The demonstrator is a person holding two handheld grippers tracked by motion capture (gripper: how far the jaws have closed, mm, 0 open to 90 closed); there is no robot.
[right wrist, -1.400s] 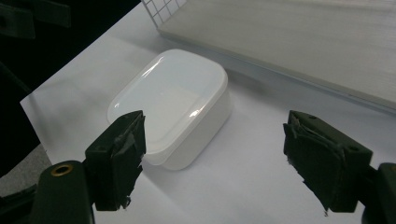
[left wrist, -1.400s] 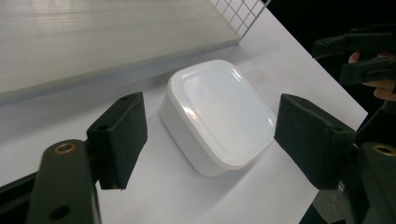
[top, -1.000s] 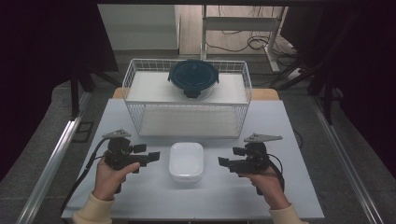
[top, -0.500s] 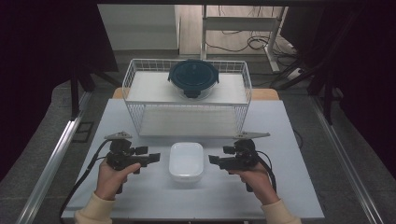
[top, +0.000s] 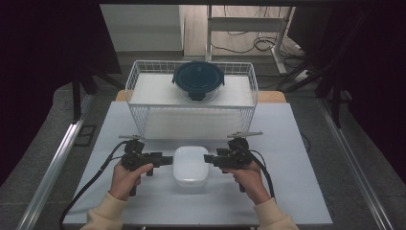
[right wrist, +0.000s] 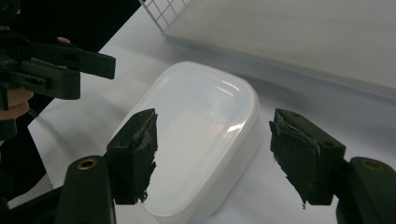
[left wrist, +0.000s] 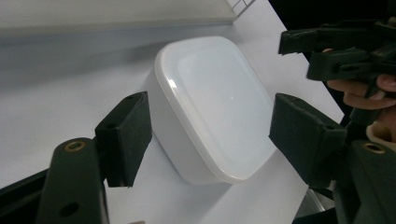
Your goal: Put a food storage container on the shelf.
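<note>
Box (top: 190, 165) between both sets of jaws: we have the white lidded container lying on the surface (top: 297, 143), its long axis running away from us toward the basket (top: 143, 120), across the line joining the two grippers. Our left gripper (top: 167, 159) points at its left side, our right gripper (top: 208, 158) at its right, each just beside it and about equally near. Both jaws have just been closing but stand wide, gripping nothing. Nothing blocks either approach; the basket with its dark bowl (top: 198, 80) sits beyond.

left gripper (top: 165, 160), right gripper (top: 210, 159), fingers apart, closing
</note>
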